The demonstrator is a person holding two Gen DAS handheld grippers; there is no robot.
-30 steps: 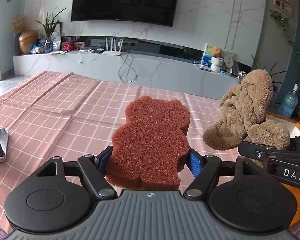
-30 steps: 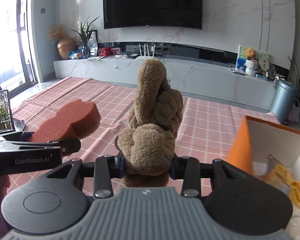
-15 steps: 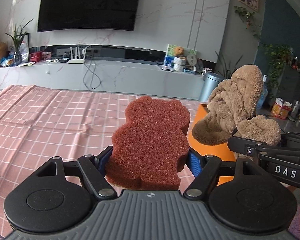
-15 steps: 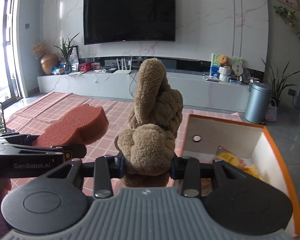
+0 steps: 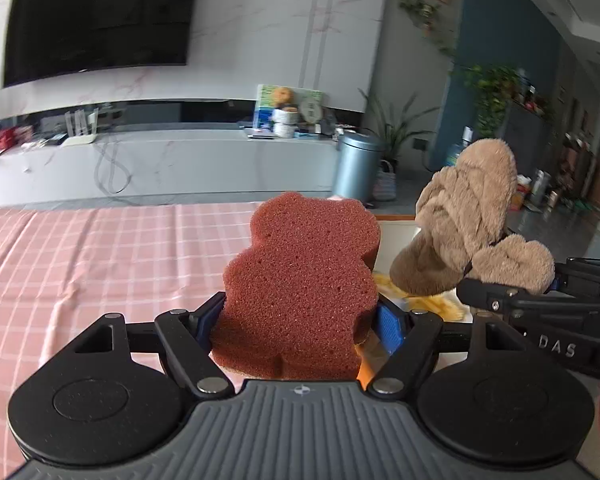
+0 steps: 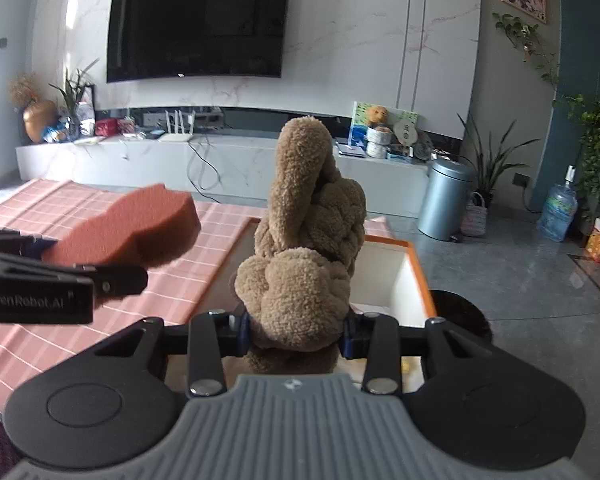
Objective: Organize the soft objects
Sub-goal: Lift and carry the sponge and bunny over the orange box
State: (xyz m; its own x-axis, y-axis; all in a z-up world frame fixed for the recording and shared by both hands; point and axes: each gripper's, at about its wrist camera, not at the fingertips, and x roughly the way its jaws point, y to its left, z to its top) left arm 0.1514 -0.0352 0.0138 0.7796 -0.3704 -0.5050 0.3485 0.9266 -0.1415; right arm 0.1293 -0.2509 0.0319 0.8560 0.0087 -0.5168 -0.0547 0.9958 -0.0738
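Observation:
My left gripper is shut on a reddish-brown bear-shaped sponge, held upright above the table edge; the sponge also shows in the right wrist view. My right gripper is shut on a tan knotted plush toy, which also shows in the left wrist view. Both are held in the air over or beside an orange-rimmed white box, whose inside holds something yellow.
A pink checked tablecloth covers the table to the left. A grey bin stands on the floor beyond the box. A TV wall and a long low cabinet lie behind.
Both grippers have swung to the right with their loads, from over the tablecloth to over the orange-rimmed box. Both grips are unchanged.

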